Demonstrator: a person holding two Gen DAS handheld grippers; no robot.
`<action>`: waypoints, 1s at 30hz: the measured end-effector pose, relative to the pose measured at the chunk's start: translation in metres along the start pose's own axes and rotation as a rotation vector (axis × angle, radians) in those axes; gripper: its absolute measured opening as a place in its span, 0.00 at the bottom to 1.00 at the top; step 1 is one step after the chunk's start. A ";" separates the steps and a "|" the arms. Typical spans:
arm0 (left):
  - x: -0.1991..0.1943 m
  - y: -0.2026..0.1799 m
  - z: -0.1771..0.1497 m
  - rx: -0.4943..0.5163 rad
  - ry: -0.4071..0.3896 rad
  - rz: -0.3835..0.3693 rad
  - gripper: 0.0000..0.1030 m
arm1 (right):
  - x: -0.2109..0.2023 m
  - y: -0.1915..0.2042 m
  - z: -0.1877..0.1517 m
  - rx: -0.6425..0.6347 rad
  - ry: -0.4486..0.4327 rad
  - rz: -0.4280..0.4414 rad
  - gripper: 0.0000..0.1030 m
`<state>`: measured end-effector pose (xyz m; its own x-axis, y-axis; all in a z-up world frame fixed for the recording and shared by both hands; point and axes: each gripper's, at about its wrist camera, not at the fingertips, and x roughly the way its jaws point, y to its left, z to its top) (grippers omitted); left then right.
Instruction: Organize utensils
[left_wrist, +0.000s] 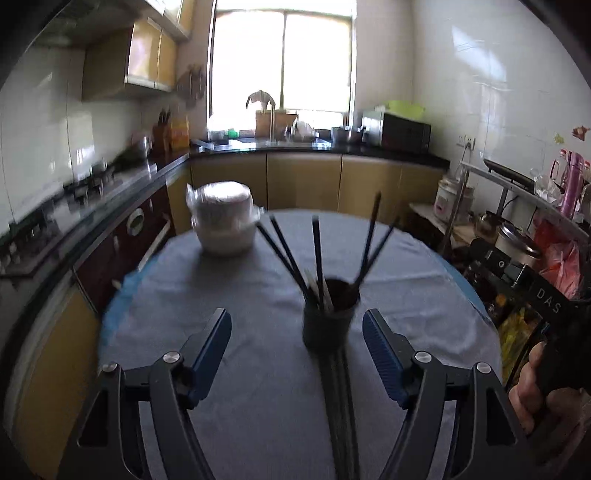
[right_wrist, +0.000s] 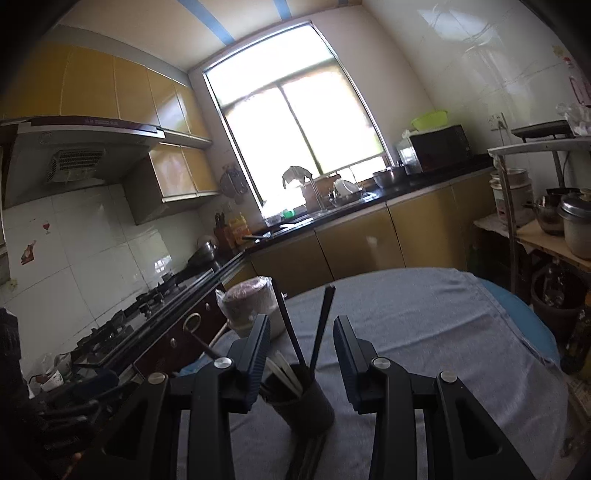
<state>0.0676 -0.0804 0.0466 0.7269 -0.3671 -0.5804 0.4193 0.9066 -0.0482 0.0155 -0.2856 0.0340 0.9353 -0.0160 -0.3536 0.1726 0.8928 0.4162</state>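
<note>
Both grippers, left and right, are wide open near the cup of chopsticks on the tabletop.

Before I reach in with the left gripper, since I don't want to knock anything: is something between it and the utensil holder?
Nothing visible: the left gripper is open, with only bare tablecloth before the utensil holder.

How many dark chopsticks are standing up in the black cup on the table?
5 in the left wrist view, all in the black cup: two lean left, one is near upright, two lean right. Motion blur and pale utensils inside may hide more.
</note>
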 end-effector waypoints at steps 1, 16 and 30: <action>0.000 -0.001 -0.006 -0.009 0.013 0.001 0.77 | -0.002 0.000 -0.003 0.003 0.012 -0.004 0.39; 0.009 0.014 -0.044 -0.009 0.101 0.163 0.80 | -0.007 -0.004 -0.051 -0.028 0.157 -0.052 0.51; 0.021 0.023 -0.048 -0.010 0.127 0.254 0.80 | 0.003 0.005 -0.064 -0.054 0.215 -0.033 0.51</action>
<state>0.0658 -0.0575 -0.0057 0.7338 -0.0998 -0.6720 0.2268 0.9684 0.1039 -0.0008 -0.2525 -0.0182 0.8410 0.0451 -0.5392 0.1805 0.9161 0.3580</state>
